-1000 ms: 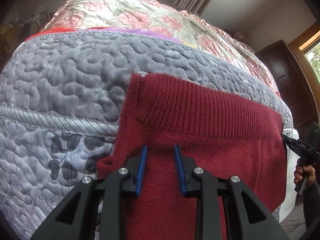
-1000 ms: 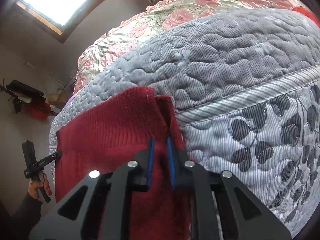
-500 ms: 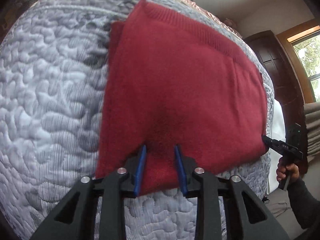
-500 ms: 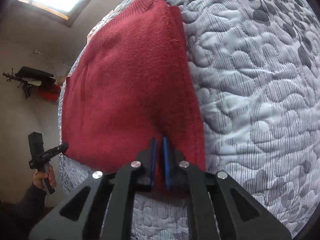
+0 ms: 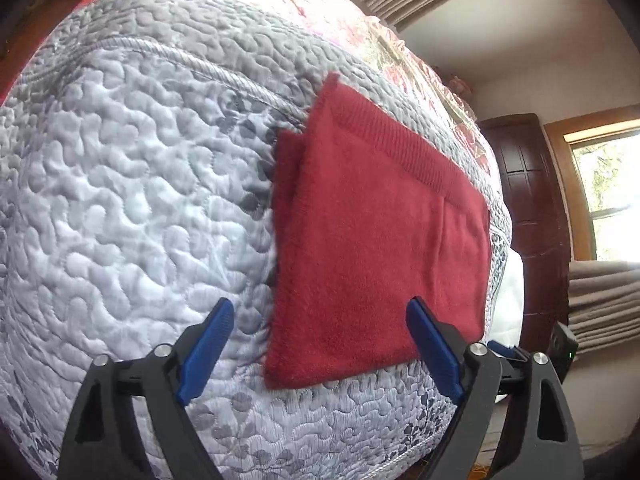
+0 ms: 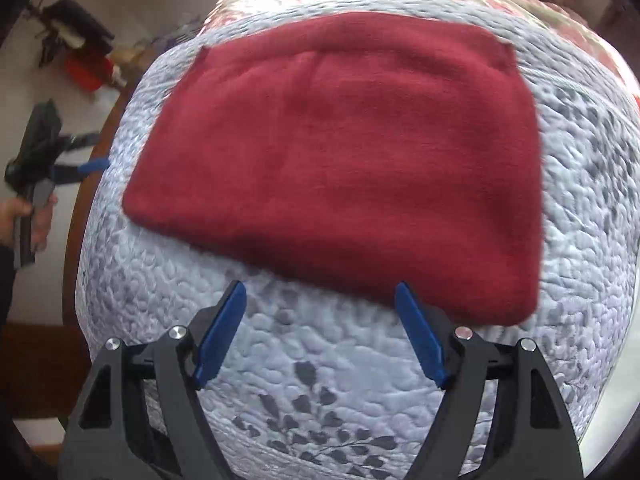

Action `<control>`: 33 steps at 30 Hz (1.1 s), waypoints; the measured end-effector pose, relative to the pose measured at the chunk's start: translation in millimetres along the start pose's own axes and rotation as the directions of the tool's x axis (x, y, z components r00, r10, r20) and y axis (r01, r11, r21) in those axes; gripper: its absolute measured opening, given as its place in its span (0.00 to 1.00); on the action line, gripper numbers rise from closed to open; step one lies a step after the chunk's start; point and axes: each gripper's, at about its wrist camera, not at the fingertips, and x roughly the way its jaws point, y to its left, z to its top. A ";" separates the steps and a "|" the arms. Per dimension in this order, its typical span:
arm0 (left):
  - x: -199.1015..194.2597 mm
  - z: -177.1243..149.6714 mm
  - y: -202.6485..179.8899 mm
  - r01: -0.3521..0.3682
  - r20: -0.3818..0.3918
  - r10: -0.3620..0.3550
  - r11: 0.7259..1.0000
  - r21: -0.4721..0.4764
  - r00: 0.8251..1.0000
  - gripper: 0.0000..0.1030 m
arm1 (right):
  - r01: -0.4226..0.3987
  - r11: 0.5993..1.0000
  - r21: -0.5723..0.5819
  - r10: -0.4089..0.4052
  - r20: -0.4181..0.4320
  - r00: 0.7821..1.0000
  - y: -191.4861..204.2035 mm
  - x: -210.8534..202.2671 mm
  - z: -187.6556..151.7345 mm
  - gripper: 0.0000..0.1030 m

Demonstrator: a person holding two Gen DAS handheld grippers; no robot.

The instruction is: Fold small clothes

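The red knit (image 5: 376, 248) lies flat on the grey quilt (image 5: 132, 208), folded into a rough rectangle with its ribbed band along the far edge and a second layer peeking out at the left side. It sits toward the bed's near edge, with the floral cover (image 5: 360, 28) beyond it.

The left gripper (image 5: 320, 344) hangs just short of the knit's near edge, jaws spread wide and empty; one blue pad is over bare quilt, the other over the red cloth. The right gripper (image 6: 320, 332) is likewise wide open and grips nothing, poised above the quilt just beside the near hem (its right pad overlaps the hem in the right wrist view, though contact is hard to judge). A hand (image 6: 38, 216) holds the other gripper's handle off to the side.

Judging from this, a fold has been laid down and let go. If another fold is wanted, each gripper needs to close on a corner of one edge, catching all layers, and carry it across evenly so the layers don't slide.
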 end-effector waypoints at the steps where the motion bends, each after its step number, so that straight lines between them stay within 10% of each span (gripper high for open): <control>1: 4.0 8.9 6.0 0.000 -0.031 -0.001 1.000 -0.016 1.000 0.92 | -0.016 1.000 -0.026 0.016 -0.007 1.000 18.9 5.3 3.2 0.77; 11: 43.9 50.5 31.0 0.047 -0.181 -0.056 0.998 -0.051 0.982 0.94 | -0.144 0.969 -0.200 0.144 -0.015 0.990 169.1 54.8 22.8 0.78; 18: 51.3 69.1 44.3 0.124 -0.182 -0.136 0.989 -0.075 0.974 0.94 | -0.141 0.952 -0.272 0.149 0.008 0.989 189.2 85.0 43.1 0.78; 22: 54.5 79.7 57.1 0.164 -0.182 -0.180 0.982 -0.096 0.967 0.94 | 0.059 0.918 -0.392 -0.002 0.145 0.989 215.1 91.1 41.5 0.78; 28: 73.0 89.6 55.3 0.186 -0.215 -0.202 0.978 -0.091 0.955 0.95 | 0.400 0.737 -0.545 -0.213 0.374 0.903 257.4 120.3 20.4 0.79; 33: 79.6 96.4 53.6 0.229 -0.219 -0.244 0.969 -0.091 0.945 0.96 | 0.530 0.588 -0.612 -0.311 0.433 0.846 267.3 153.8 4.1 0.75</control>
